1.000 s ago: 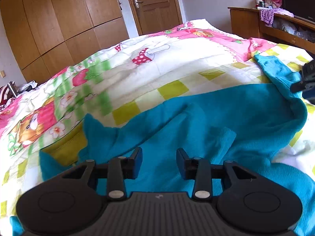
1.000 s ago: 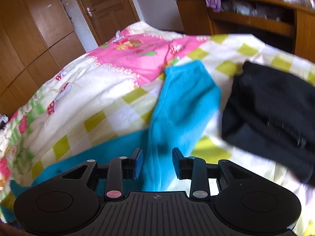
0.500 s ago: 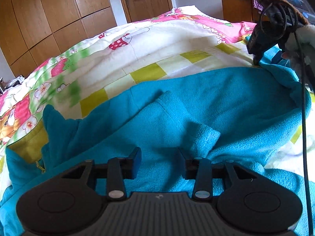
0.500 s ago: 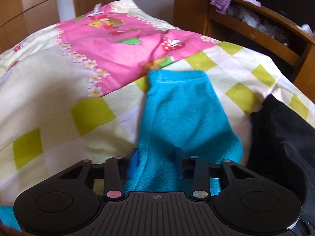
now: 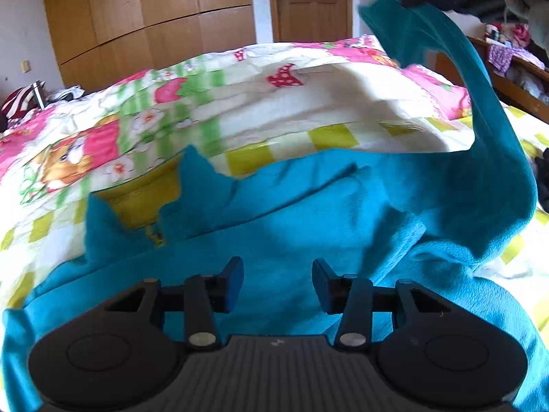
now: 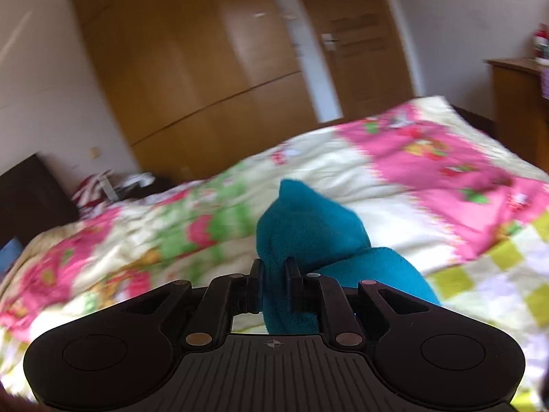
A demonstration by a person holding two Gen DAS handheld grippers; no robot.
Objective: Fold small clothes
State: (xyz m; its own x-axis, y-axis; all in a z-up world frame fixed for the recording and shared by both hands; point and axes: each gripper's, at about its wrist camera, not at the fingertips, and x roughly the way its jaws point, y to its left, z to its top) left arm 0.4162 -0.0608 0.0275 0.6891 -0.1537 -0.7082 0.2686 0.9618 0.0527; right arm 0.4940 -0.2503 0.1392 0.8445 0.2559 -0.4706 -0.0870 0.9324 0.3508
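Left wrist view shows a blue fleece garment [image 5: 308, 213] spread over the near part of the bed [image 5: 343, 96], its body lying flat on the patterned quilt while one sleeve [image 5: 480, 110] is lifted high toward the bed's right edge. The left gripper [image 5: 278, 283] hovers just above the garment's body with its jaws apart and nothing between them. In the right wrist view, the right gripper [image 6: 274, 286] is clamped on the end of that sleeve [image 6: 308, 237], held up off the quilt. Beyond the bed's far edge stand a wooden wardrobe [image 5: 147, 17] and a door [image 5: 310, 0].
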